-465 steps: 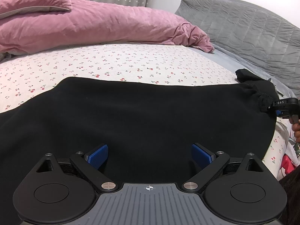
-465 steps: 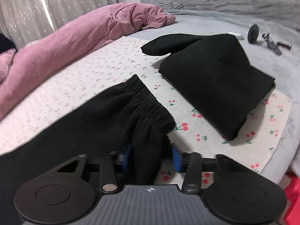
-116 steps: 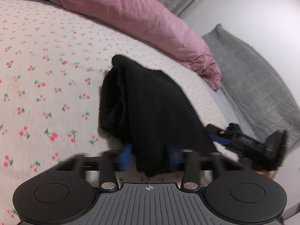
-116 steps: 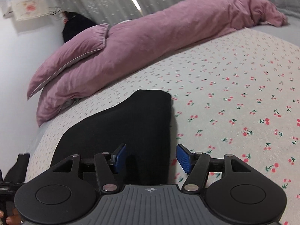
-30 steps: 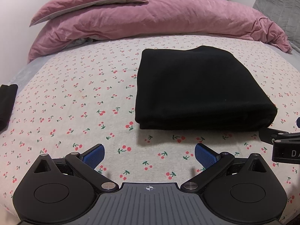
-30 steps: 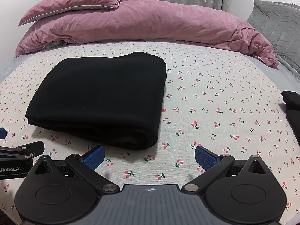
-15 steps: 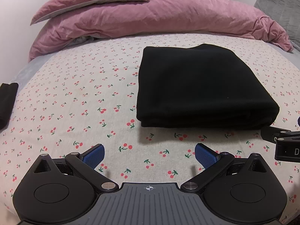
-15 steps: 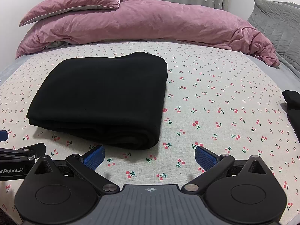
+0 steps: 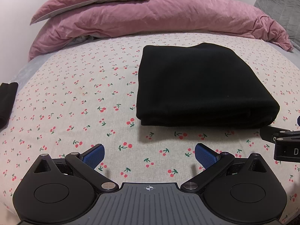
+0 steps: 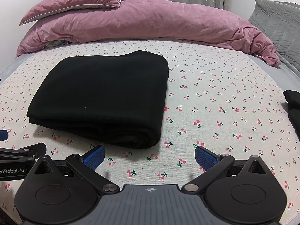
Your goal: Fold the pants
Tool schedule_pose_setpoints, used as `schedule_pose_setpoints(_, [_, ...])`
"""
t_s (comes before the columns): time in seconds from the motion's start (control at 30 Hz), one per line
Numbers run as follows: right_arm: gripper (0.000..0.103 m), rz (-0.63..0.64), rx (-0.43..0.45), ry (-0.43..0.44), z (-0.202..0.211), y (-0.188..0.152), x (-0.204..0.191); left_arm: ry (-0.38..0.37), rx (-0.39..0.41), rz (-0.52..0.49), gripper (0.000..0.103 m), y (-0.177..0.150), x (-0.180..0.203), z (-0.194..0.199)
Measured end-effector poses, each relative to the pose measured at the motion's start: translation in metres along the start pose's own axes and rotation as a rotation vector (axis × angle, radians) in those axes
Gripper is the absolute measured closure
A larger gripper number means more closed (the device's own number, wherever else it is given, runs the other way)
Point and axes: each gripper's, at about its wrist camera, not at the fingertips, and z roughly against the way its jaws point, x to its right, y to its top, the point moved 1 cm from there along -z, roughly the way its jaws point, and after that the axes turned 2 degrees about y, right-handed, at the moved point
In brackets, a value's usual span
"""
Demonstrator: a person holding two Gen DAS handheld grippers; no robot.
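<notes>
The black pants lie folded into a thick rectangle on the cherry-print sheet, a little right of centre in the left wrist view. In the right wrist view the same bundle sits left of centre. My left gripper is open and empty, held back from the bundle's near edge. My right gripper is open too, with only sheet between its blue pads. Each gripper shows at the edge of the other's view: the right one and the left one.
A pink duvet and pillow are piled along the far side of the bed. A grey quilted pillow stands at the far right. Other dark folded clothes lie at the left edge and the right edge.
Both grippers have drawn back slightly from the folded pants, which lie still. Both stay open.
</notes>
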Motion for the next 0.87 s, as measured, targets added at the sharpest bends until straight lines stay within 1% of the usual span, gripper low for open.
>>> schedule_pose_setpoints(0.67, [0.001,0.007,-0.011,0.007,-0.0027,-0.0008,-0.0007,-0.008,-0.011,0.006,0.000,-0.0009,0.0003,-0.0032])
schedule_pose_setpoints(0.87, [0.001,0.007,-0.017,0.009,-0.0058,-0.0005,-0.0007,-0.047,0.012,0.015,0.000,0.0002,-0.0025,0.0003])
